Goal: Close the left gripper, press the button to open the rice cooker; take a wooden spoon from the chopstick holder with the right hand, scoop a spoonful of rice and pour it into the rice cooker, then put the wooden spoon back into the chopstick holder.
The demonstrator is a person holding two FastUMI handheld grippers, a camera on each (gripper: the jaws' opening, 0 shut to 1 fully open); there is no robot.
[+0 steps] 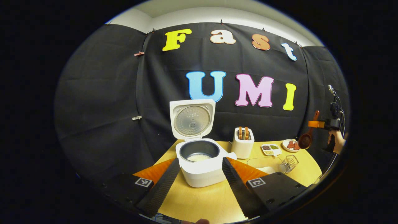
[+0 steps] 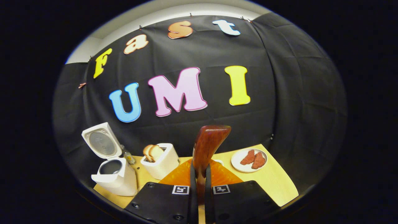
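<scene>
Right gripper [image 2: 199,183]: fingers clamped on wooden spoon [image 2: 206,146] handle, bowl hanging above wire chopstick holder [image 1: 289,163]. Stiff, light, smooth; best gripped mid-handle. Left gripper [image 1: 199,183]: spread apart before open rice cooker [image 1: 199,155], rice inside.

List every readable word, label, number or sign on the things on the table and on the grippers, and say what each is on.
No readable text.
Rice cooker lid: small print on the inner plate, too blurred to read.
Left gripper: two square black-and-white marker tags, patterns and not words.
Right gripper: two like tags beside the spoon.
Toaster, plate: no markings seen.
</scene>
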